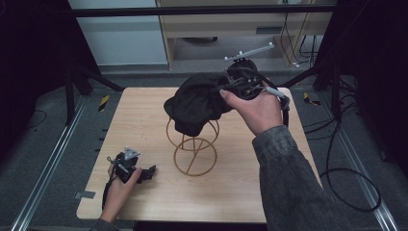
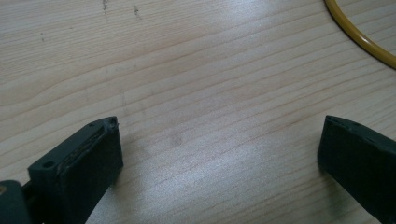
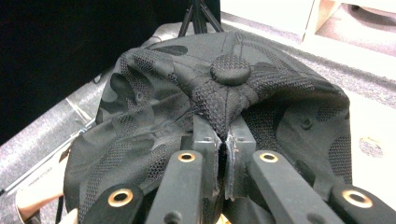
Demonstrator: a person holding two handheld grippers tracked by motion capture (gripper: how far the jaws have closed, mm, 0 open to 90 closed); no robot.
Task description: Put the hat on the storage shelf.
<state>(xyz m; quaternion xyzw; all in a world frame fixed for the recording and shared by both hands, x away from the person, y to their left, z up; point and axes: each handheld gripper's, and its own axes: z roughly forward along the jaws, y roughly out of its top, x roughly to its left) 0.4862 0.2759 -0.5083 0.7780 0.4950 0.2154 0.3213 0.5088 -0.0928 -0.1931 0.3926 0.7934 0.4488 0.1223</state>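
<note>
A black cap point(image 1: 197, 101) hangs over the top of a yellow wire stand point(image 1: 195, 154) at the middle of the wooden table point(image 1: 240, 183). My right gripper point(image 1: 230, 86) holds it from the right, raised above the table. Its jaws are pinched together on the cap's fabric point(image 3: 219, 107) just below the top button point(image 3: 229, 70). My left gripper point(image 1: 146, 172) rests low near the table's front left, jaws wide apart with nothing between them. Its fingers point(image 2: 88, 154) frame bare wood, and a curve of the stand's yellow base ring point(image 2: 359, 37) shows at the upper right.
Metal rails run along both sides of the table, and black cables point(image 1: 346, 178) trail on the floor at the right. A light cabinet point(image 1: 240, 24) and dark tripod legs point(image 1: 86, 77) stand beyond the far edge.
</note>
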